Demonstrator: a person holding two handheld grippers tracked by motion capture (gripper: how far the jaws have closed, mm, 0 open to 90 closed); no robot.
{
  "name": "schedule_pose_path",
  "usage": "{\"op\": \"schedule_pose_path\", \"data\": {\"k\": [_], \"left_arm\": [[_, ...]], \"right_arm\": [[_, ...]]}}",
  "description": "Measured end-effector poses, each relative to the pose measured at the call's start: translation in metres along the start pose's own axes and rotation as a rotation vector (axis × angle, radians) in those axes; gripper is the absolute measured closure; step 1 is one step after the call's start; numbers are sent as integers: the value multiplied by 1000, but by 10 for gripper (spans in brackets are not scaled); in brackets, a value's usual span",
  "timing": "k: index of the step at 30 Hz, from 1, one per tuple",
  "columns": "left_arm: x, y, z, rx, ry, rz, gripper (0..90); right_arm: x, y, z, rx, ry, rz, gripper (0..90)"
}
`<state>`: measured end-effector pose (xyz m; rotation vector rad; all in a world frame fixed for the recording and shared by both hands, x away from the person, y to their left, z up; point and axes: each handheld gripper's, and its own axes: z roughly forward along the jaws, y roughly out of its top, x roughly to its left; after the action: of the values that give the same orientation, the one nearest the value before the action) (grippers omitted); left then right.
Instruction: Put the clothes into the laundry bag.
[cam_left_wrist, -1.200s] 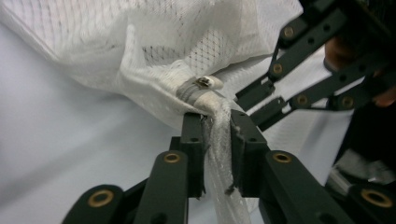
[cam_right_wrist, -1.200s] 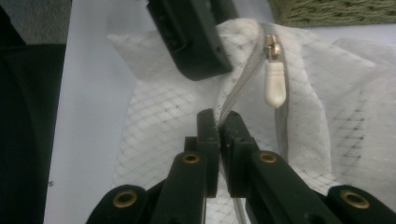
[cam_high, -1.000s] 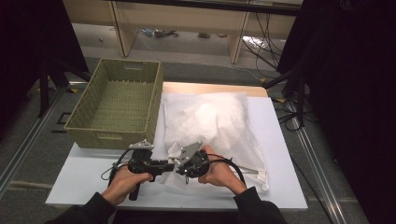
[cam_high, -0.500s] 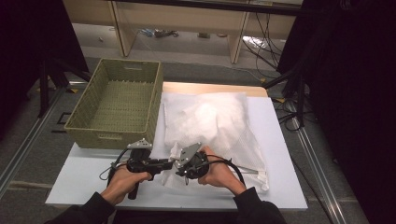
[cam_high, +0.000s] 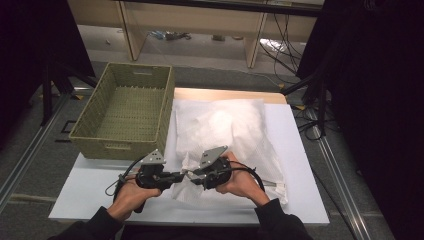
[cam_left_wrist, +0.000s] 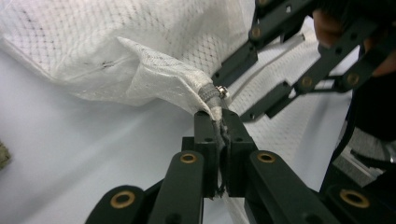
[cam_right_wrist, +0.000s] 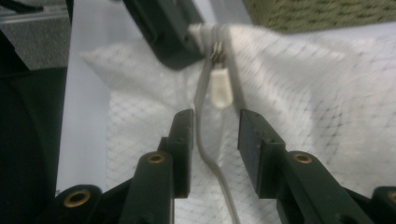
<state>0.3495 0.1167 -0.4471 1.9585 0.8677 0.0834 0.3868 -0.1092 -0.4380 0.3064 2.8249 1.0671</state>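
Mesh bag (cam_high: 227, 132): from the high view we see it lying white and puffy on the white desk (cam_high: 90, 192), just right of the woven basket (cam_high: 125, 107), its near-left corner drawn up between the two grippers.
Left gripper (cam_high: 181, 175): in the high view we make out only that it meets the bag's corner. Its own view shows us what that one cannot: the fingers (cam_left_wrist: 205, 140) are clenched on the end of the zipper tape (cam_left_wrist: 217, 119), having just closed down on it, with the bunched corner fabric rising from the grip.
Right gripper (cam_high: 192, 178): from above we see it tip to tip with the left one. Its own view gives us the detail: the fingers (cam_right_wrist: 183, 133) are released, having just spread apart, and the zipper line runs between them without either pad pressing on it.
Zipper pull (cam_right_wrist: 219, 88): we find this pale tab in the right gripper view, hanging just beyond the parted fingertips; from above it is too small for us to pick out.
Basket: we see its hollow, with its woven floor, at the left far side of the desk from above; the right gripper view catches a strip of its weave.
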Motion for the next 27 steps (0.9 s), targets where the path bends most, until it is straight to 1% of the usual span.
{"op": "schedule_pose_path", "data": {"k": [1,2,3,4,5,7,8,9,10,11,12,13,14,15,16,17,18,19,20,21,22,23,24,25,26,27], "left_arm": [[0,0,0,12,0,12,864],[0,0,0,12,0,12,864],[-2,0,0,21,3,10,864],[-2,0,0,21,3,10,864],[-4,0,0,21,10,40,864],[-6,0,0,26,7,45,863],[-7,0,0,30,14,46,863],[-6,0,0,27,17,66,863],[-6,0,0,27,17,66,864],[-7,0,0,25,13,66,863],[-8,-1,0,24,9,48,863],[-8,0,-1,24,6,75,863],[-8,0,-1,24,6,75,862],[-8,0,-1,19,7,79,860],[-10,0,-1,26,17,66,860],[-9,0,-2,29,22,93,859],[-9,0,-2,29,22,92,859],[-10,0,-1,28,29,70,858],[-9,0,-1,32,18,71,856],[-9,0,-1,26,27,85,850],[-8,0,-1,27,23,71,835],[-6,0,-1,20,15,45,787],[-5,0,-1,22,-10,22,773],[-4,-1,-1,24,-7,17,765],[-2,-1,0,25,-15,3,757],[0,-1,0,26,-35,-12,754]], "right_arm": [[-1,1,-1,-17,6,-9,673],[-1,1,-1,-17,6,-9,673],[-1,3,-5,-35,7,17,689],[-1,3,-5,-35,7,17,689],[-3,4,-5,-51,19,-2,714],[-3,4,-5,-49,30,15,736],[-3,5,-4,-49,38,15,744],[-3,5,-3,-44,47,15,755],[-3,5,-1,-42,60,-4,757],[-2,4,0,-34,64,10,758],[-1,4,0,-29,63,21,768],[-1,4,0,-27,66,24,783],[-1,4,-1,-29,71,23,802],[-3,5,-2,-44,67,4,817],[-3,5,-2,-44,67,4,817],[-2,5,-4,-50,81,18,821],[-3,5,-5,-57,83,7,822],[-3,5,-6,-57,79,4,823],[-3,5,-7,-48,70,2,823],[-2,5,-9,-35,70,14,823],[-2,5,-8,-51,80,1,824],[-2,6,-8,-46,70,-7,824],[-2,6,-8,-42,63,-15,824],[-1,6,-8,-40,67,-22,824],[-1,7,-7,-51,80,-37,824],[0,7,-6,-46,80,-40,824]]}}
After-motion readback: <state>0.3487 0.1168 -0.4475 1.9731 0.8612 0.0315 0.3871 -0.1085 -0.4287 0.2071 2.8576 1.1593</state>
